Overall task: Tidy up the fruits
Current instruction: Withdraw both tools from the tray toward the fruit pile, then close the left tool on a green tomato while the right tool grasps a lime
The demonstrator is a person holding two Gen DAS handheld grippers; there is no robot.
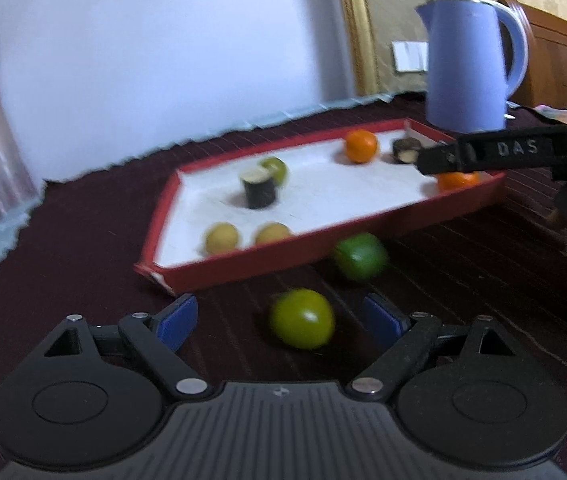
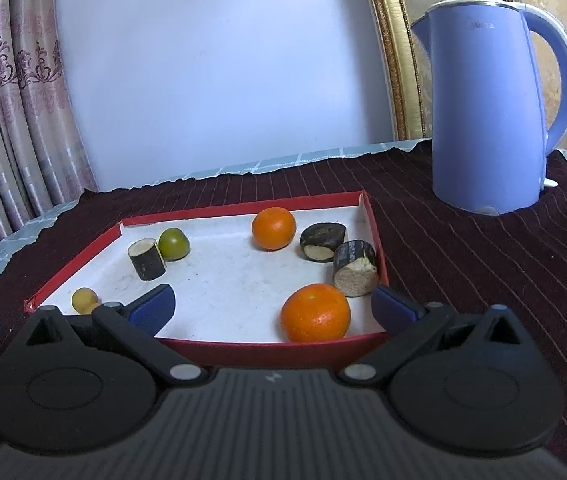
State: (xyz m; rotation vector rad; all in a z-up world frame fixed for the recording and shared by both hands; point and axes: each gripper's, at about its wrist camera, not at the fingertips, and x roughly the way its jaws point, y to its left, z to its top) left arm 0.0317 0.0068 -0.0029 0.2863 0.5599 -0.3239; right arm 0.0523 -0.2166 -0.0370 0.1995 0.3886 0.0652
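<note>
Left claw (image 1: 281, 318) stood spread wide around a green fruit (image 1: 302, 319) on the tabletop (image 1: 83, 240); round, firm, probably slick, it wanted gripping across its middle. Right claw (image 2: 273, 308) hung released, empty.

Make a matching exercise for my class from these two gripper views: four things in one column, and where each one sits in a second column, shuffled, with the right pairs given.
Things
1. blue kettle
2. near green fruit
3. near orange
4. dark cut piece beside a small green fruit

Places
A. on the dark cloth, between the open left gripper fingers
B. in the red tray, near front right corner
C. in the tray, left part
D. on the cloth behind the tray, to its right

Pairs: 1-D, 2-A, 3-B, 4-C
</note>
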